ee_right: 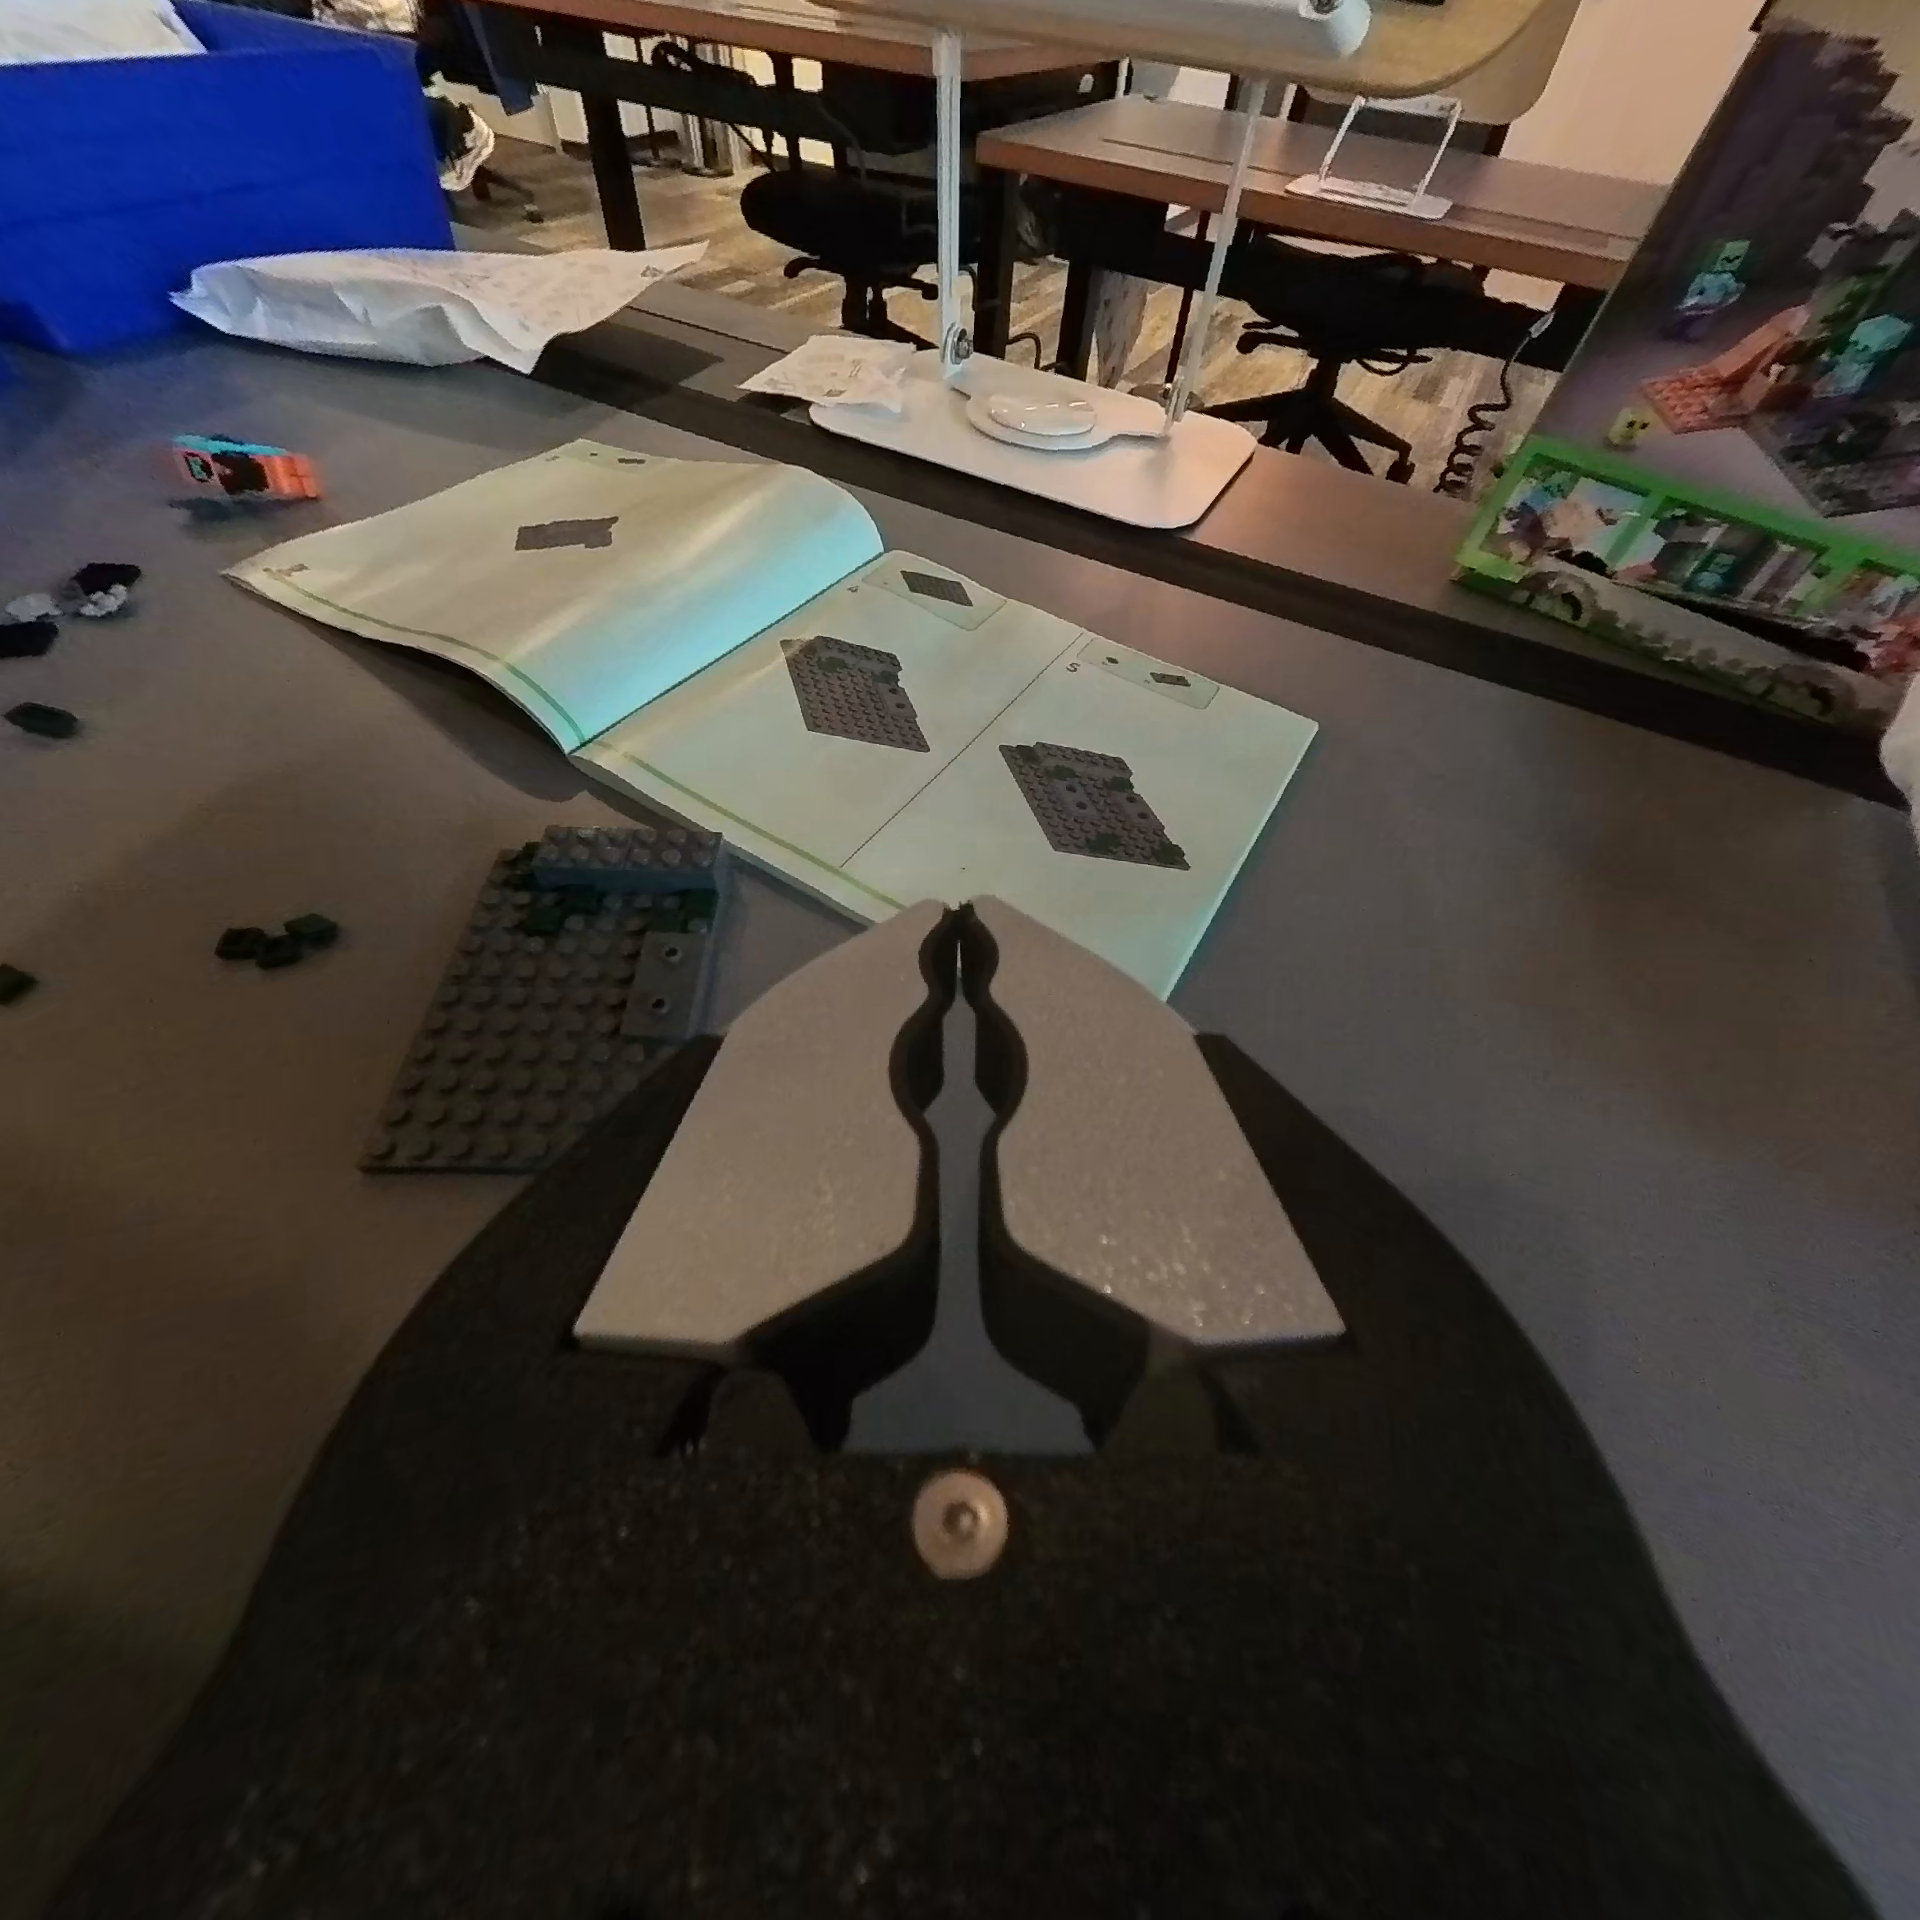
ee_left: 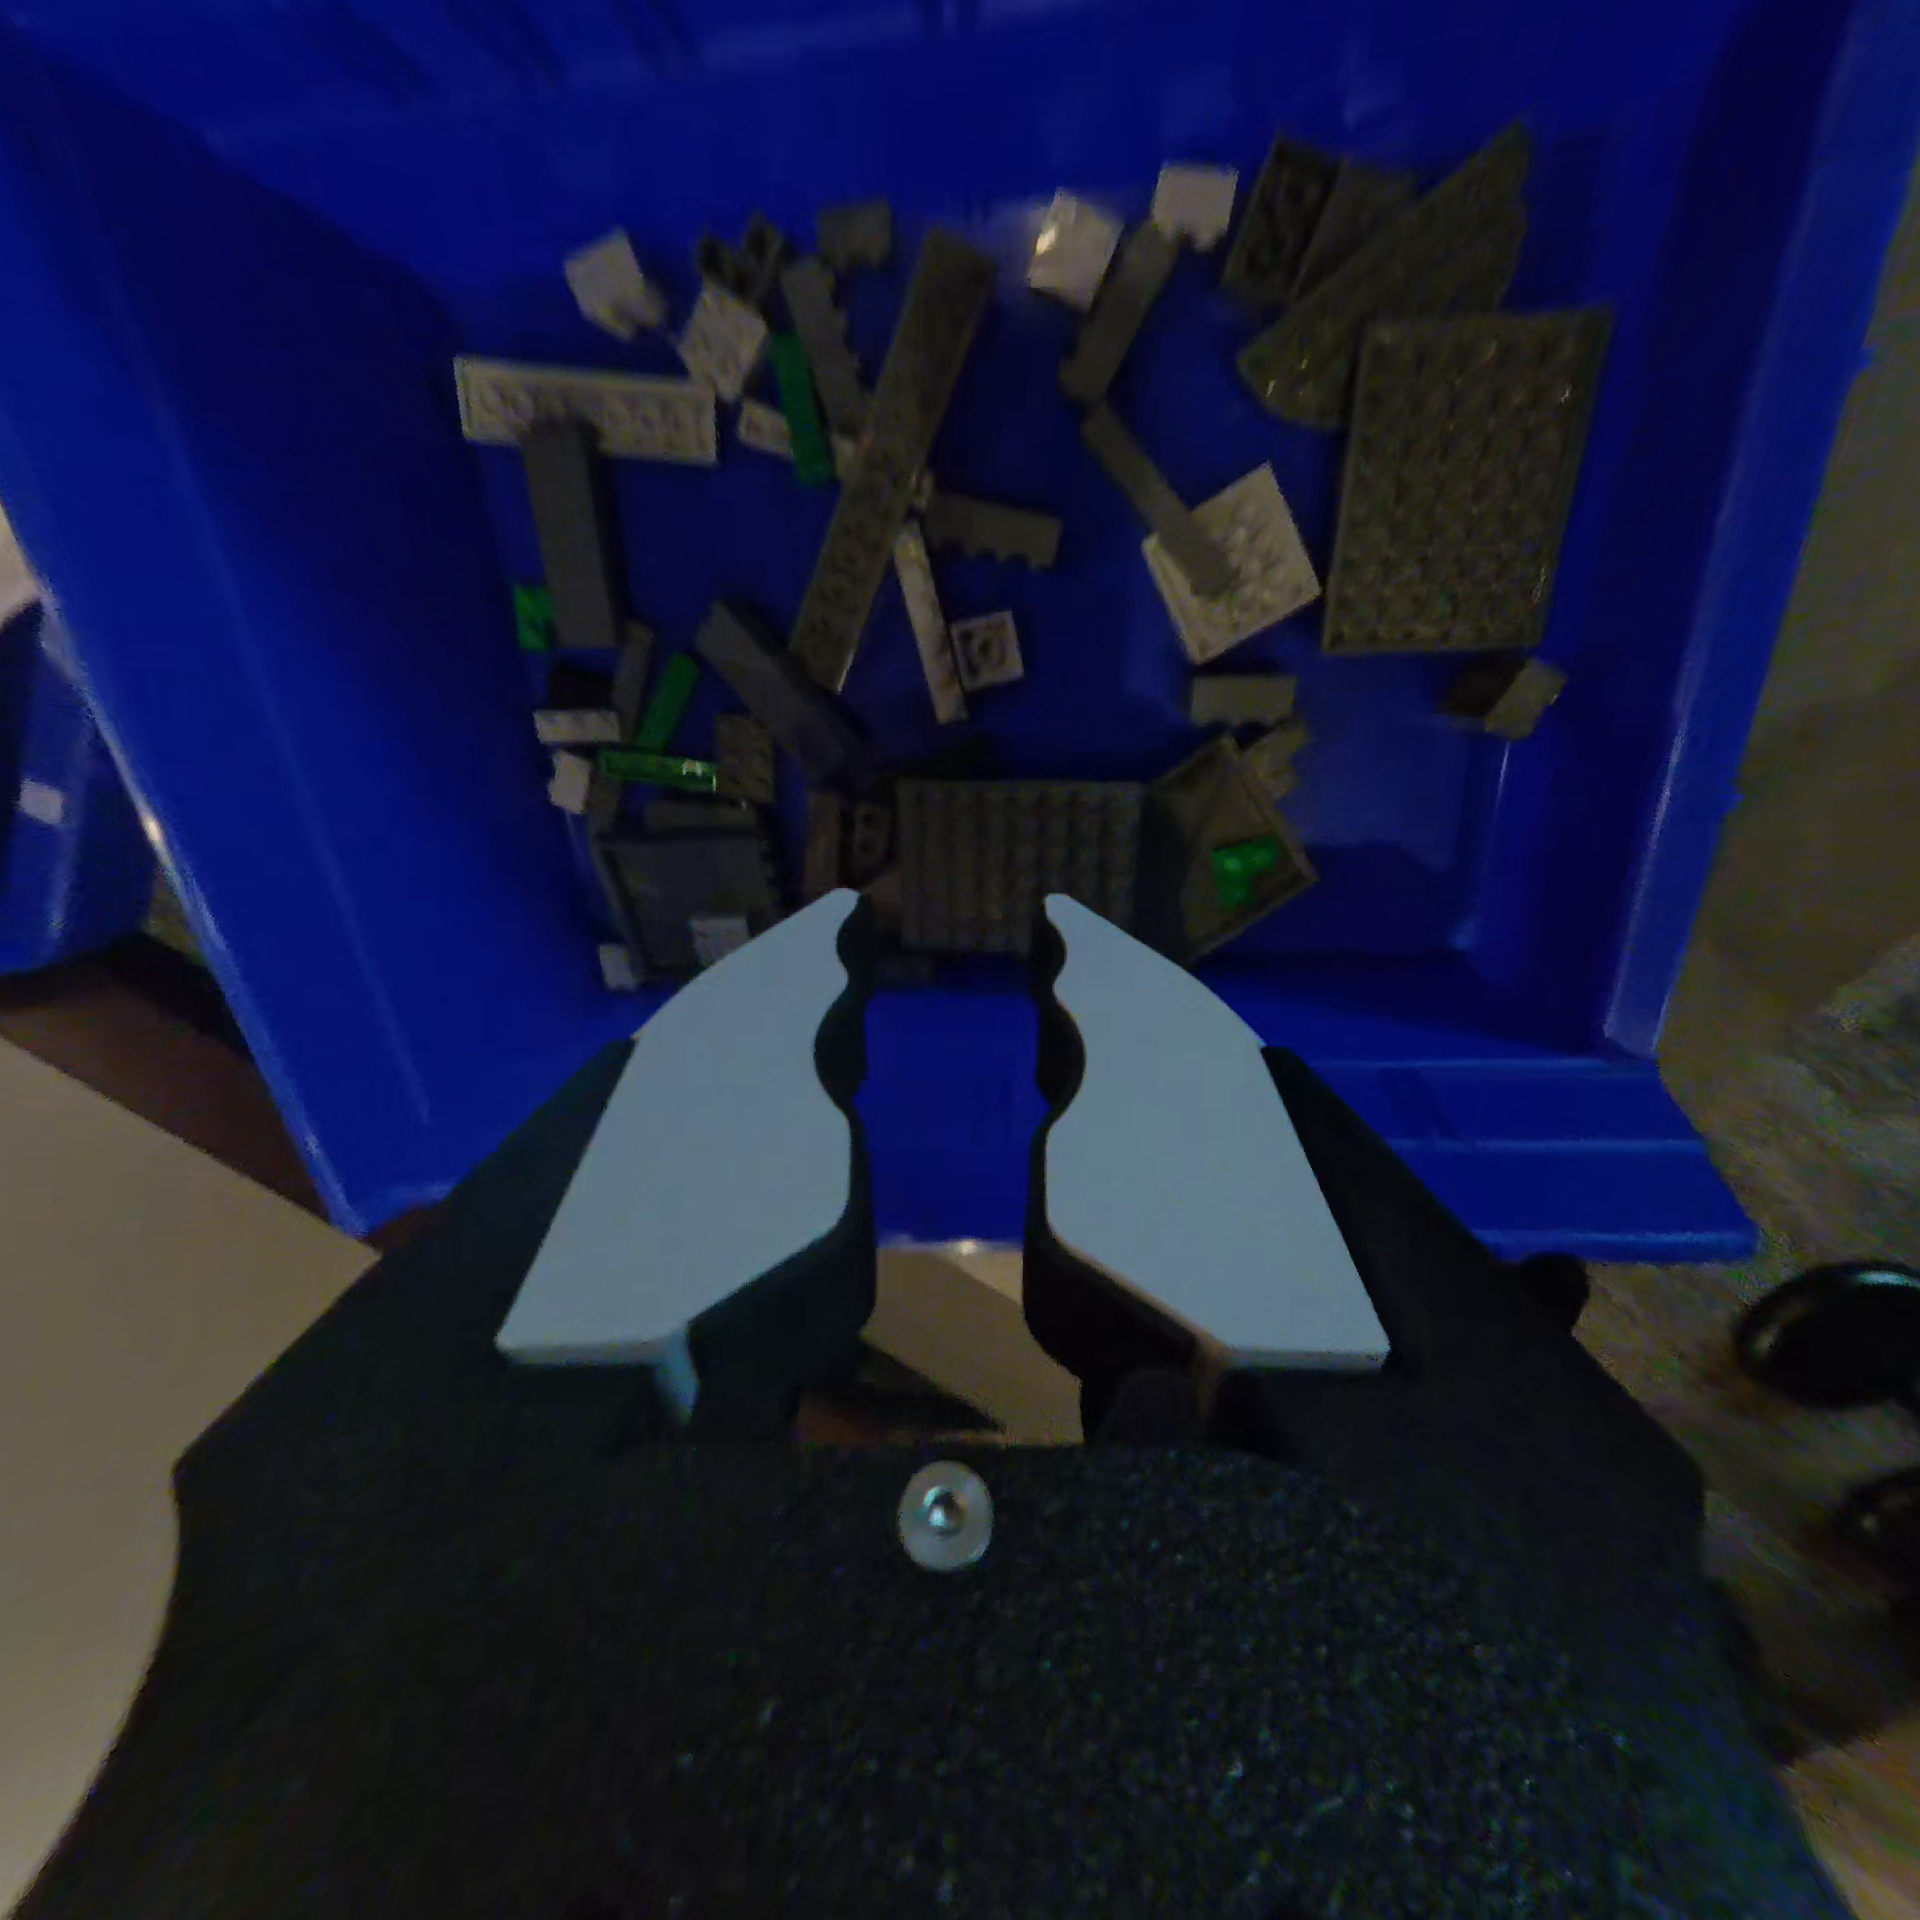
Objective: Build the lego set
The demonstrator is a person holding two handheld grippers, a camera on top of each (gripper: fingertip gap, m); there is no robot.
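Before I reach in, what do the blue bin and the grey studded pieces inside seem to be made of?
Blue bin: looks like moulded hard plastic, smooth and slightly glossy, with sheen on its walls. Grey studded pieces: apparently rigid plastic, matte, with moulded studs; blur hides finer detail.

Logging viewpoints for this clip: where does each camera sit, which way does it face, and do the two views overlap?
Left wrist view: on the left gripper, facing down into a blue bin of loose grey bricks; its open fingers show.
Right wrist view: on the right gripper, facing across the table at the open instruction booklet and grey baseplate; fingers shut, empty.
Shared: possibly the bin, at far left of the right view.
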